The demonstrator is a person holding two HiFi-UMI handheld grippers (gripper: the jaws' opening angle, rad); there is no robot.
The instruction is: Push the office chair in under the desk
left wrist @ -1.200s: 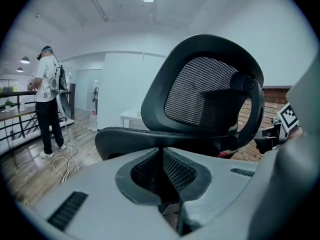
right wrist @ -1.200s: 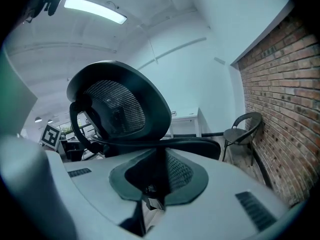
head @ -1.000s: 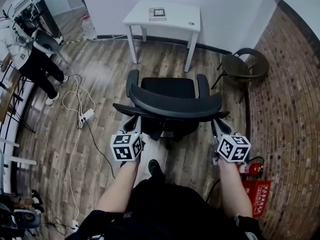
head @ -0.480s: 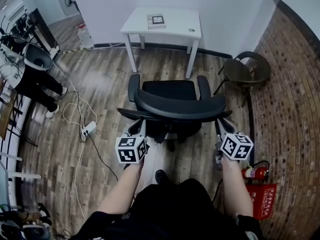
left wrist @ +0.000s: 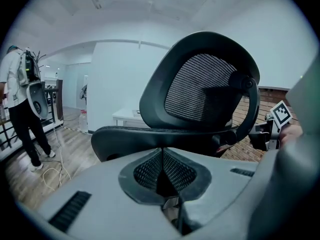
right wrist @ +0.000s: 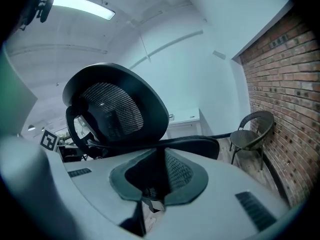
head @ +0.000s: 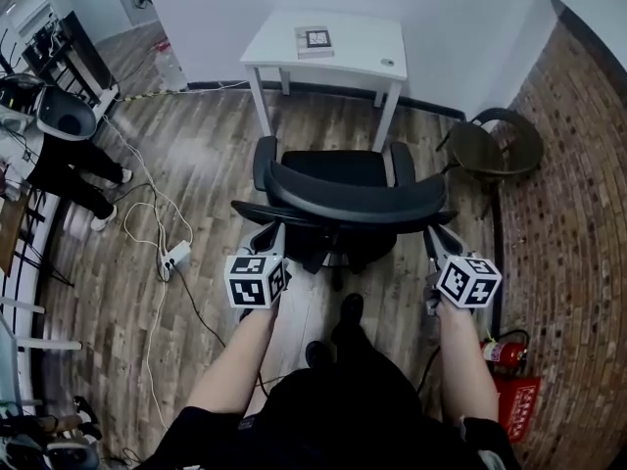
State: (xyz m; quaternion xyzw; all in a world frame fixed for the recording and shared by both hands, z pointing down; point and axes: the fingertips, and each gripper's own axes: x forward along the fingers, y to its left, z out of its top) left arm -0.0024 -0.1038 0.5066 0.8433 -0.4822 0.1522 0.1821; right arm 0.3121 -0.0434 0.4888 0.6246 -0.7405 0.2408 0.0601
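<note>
Head view: black mesh-backed office chair (head: pixel 333 172) stands just in front of the white rectangular desk (head: pixel 364 45), seat toward it, most of the chair still out from under the tabletop. Your left claw (head: pixel 265 242) is at the backrest's left end and your right claw (head: pixel 438 243) at its right end; contact unclear. Left and right gripper views: both claws have their pads together, with nothing between them.

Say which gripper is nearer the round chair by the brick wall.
Right. Right gripper: at the office chair's side nearest the round chair. Left gripper: at its opposite side.
</note>
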